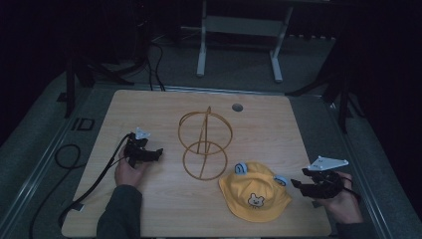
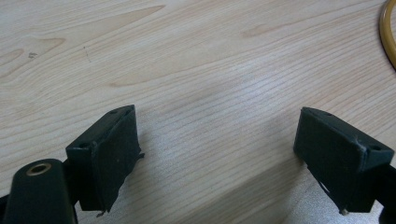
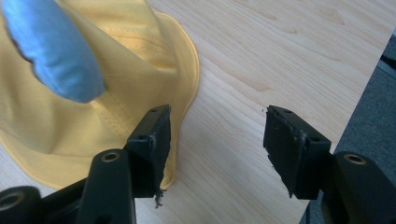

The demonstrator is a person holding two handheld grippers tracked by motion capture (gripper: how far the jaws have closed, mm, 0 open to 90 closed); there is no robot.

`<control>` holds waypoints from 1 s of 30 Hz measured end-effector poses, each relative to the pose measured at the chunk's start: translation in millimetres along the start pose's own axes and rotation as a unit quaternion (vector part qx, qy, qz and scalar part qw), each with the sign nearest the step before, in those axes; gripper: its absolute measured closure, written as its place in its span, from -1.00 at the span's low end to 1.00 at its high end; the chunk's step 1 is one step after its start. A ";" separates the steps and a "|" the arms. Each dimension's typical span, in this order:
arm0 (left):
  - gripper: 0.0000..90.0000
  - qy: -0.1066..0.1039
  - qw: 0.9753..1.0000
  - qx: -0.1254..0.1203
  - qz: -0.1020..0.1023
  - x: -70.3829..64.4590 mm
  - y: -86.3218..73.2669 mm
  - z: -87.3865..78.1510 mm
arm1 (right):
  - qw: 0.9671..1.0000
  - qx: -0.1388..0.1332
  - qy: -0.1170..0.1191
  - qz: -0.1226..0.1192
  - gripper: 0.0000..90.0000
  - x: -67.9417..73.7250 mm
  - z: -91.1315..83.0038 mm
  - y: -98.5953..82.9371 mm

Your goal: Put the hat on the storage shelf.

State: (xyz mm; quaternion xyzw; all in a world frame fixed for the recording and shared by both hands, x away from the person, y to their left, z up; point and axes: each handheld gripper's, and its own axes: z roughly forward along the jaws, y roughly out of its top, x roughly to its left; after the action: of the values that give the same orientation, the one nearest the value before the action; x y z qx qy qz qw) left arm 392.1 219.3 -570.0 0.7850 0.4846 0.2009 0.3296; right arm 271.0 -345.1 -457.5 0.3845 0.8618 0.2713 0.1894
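A yellow hat [image 1: 255, 191] with 2 blue ears [image 1: 241, 168] and a bear face lies flat on the wooden surface [image 1: 149, 209], near a wire stand [image 1: 204, 144]. The right gripper [image 1: 303, 183] sits just beside its brim, fingers [image 3: 152, 144] apart; the left gripper [image 1: 149, 152] too, well apart.

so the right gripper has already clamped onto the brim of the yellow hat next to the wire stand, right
Not quite. The right gripper is open, its jaws apart by the brim of the yellow hat, with nothing between them, as the right gripper view shows. The hat does lie next to the wire stand.
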 end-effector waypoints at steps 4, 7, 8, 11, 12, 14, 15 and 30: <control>-0.69 0.000 1.000 0.000 0.000 0.0 0.0 0.0 | 1.000 -0.002 0.004 -0.011 -0.07 1.4 -5.4 5.2; -0.69 0.000 1.000 0.000 0.000 0.0 0.0 0.0 | 1.000 0.000 0.007 -0.018 -0.06 3.1 -9.6 9.6; -0.69 0.000 1.000 0.000 0.000 0.0 0.0 0.0 | 1.000 0.001 0.008 -0.020 -0.06 3.6 -10.9 11.1; -0.69 0.000 1.000 0.000 0.000 0.0 0.0 0.0 | 1.000 0.001 0.010 -0.027 -0.06 4.0 -12.8 14.0; -0.69 0.000 1.000 0.000 0.001 0.1 0.0 0.0 | 1.000 0.002 0.011 -0.029 -0.05 4.4 -13.9 15.5; -0.69 0.000 1.000 0.000 0.000 0.0 0.0 0.0 | 0.999 0.002 0.014 -0.037 -0.05 4.8 -15.8 19.3; -0.69 0.000 1.000 0.000 0.000 0.0 0.0 0.0 | 0.999 0.004 0.016 -0.037 -0.05 5.3 -16.8 20.8; -0.69 0.000 1.000 0.000 0.000 0.0 0.0 0.0 | 0.997 0.013 0.038 -0.065 -0.08 11.5 -27.4 43.1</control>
State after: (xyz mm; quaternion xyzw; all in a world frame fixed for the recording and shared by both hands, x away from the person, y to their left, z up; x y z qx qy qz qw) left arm 392.1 219.2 -570.0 0.7849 0.4846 0.2009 0.3296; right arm 273.2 -321.1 -411.1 0.3198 0.8950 0.2616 0.1683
